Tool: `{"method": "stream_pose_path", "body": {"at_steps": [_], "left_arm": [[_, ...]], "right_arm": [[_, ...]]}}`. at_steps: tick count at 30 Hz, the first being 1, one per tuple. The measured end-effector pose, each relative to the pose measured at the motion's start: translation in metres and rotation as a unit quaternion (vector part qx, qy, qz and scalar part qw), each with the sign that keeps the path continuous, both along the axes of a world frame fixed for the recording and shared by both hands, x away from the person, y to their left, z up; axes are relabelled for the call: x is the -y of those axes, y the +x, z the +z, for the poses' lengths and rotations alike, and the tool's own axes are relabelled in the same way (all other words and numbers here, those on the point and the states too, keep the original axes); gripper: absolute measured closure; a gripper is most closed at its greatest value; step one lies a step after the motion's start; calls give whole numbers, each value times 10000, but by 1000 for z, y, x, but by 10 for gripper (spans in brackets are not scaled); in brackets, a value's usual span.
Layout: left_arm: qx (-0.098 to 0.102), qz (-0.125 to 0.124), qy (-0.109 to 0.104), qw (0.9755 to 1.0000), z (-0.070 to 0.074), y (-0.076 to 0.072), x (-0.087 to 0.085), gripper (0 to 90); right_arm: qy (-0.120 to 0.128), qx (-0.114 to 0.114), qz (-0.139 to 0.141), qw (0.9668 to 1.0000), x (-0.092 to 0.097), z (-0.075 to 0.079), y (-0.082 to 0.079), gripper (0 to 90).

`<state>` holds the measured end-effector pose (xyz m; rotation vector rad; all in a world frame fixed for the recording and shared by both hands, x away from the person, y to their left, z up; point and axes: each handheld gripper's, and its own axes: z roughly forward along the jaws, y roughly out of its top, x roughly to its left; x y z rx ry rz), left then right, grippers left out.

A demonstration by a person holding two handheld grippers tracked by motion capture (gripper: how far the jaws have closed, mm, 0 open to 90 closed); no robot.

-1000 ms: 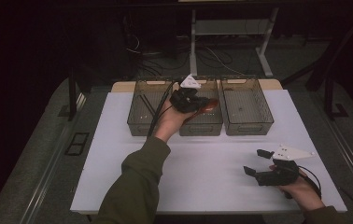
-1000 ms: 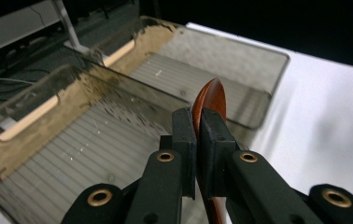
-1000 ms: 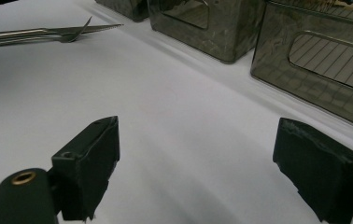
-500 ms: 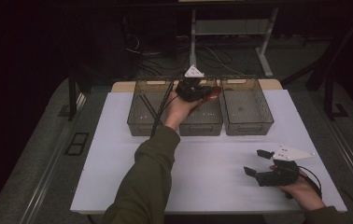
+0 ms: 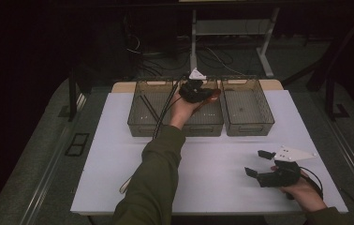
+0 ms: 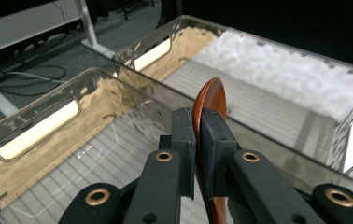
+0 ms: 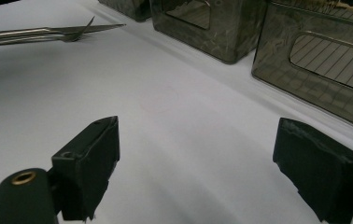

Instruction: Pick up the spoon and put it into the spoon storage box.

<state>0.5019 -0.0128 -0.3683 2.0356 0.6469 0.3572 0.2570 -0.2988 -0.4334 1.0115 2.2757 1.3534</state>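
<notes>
Jaws of our left gripper (image 6: 197, 140) clamp a thin reddish-brown wooden disc (image 6: 210, 100) above the middle smoky transparent plastic bin (image 5: 210, 123); at four o'clock, our right gripper (image 7: 212, 172) rests wide open.

Dim room; grey floor (image 5: 34, 154); cables (image 5: 212, 56) behind white table (image 5: 114, 140).

No readable text, label, brand, number or sign appears on anything, in the high view or either gripper view.
</notes>
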Motion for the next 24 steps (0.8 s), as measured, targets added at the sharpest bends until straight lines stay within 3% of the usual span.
{"method": "stream_pose_path", "body": {"at_steps": [5, 11, 16, 17, 19, 20, 21, 24], "left_arm": [[-18, 87, 41, 10000, -2, -1, 3, 708], [-30, -45, 56, 10000, -1, -5, 4, 611], [-130, -104, -111, 9998, -1, -16, 2, 537], [-97, -198, 0, 9998, 0, -18, 0, 527], [-105, -245, 9, 9996, 1, -23, -2, 505], [-156, -230, -120, 9995, 1, -26, -1, 495], [-147, -309, -1, 9994, 2, -28, -3, 482], [-135, -374, -12, 9992, 4, -35, -3, 443]], "right_arm": [[-1, 2, 0, 10000, 0, 0, 0, 140], [-7, -3, 2, 10000, -1, 0, 0, 140], [-29, -10, -2, 10000, -1, -1, 1, 141], [-26, -3, 0, 10000, -1, -1, 1, 141], [-36, -21, -6, 10000, -1, -1, 1, 140], [-41, -14, 0, 10000, -2, -1, 2, 141], [-40, -20, 1, 10000, -2, -1, 2, 141], [-64, -2, 26, 10000, -3, -1, 2, 141]]}}
